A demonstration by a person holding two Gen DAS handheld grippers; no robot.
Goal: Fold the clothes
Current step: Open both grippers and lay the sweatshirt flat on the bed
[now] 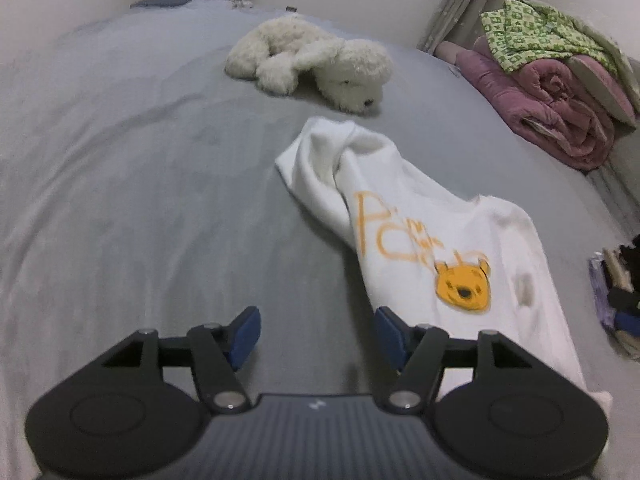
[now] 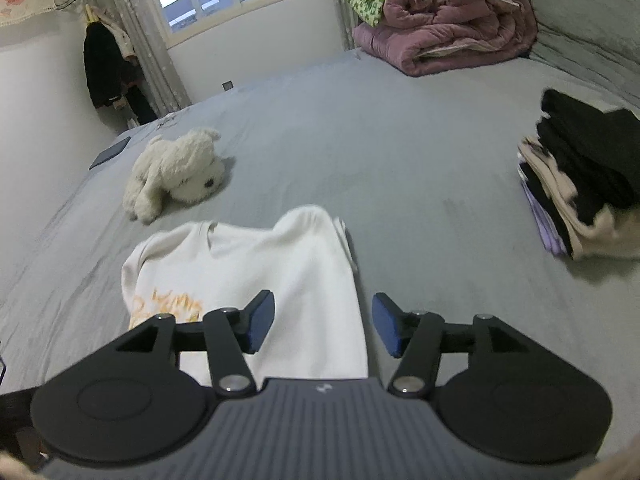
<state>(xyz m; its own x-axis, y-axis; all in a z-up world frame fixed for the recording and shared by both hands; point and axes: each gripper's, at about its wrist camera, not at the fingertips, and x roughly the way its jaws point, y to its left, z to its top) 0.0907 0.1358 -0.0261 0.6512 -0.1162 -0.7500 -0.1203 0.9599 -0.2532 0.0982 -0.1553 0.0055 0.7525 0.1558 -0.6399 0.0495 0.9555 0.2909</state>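
Clearly, a stack of folded clothes (image 2: 588,196) is seen at right of frame; the white shirt (image 2: 256,276) at lower centre lies rumpled, partly doubled. Left gripper (image 1: 318,334) and right gripper (image 2: 323,330) are spread wide, holding nothing.

A white T-shirt (image 1: 432,240) lies on the grey bed sheet (image 1: 140,200), partly folded and rumpled, not flat. In the left wrist view it stretches from about 12 o'clock of centre down toward 4 o'clock, its far end bunched into soft ridges, its near end running under the frame's lower right. Its print faces up: orange lettering (too blurred to read) and a yellow bear face. In the right wrist view the shirt (image 2: 280,272) sits low at 6 o'clock, the print at its 8 o'clock edge.

At 3 o'clock in that view stands a stack of folded clothes (image 2: 580,192), black on top, beige and lilac beneath.
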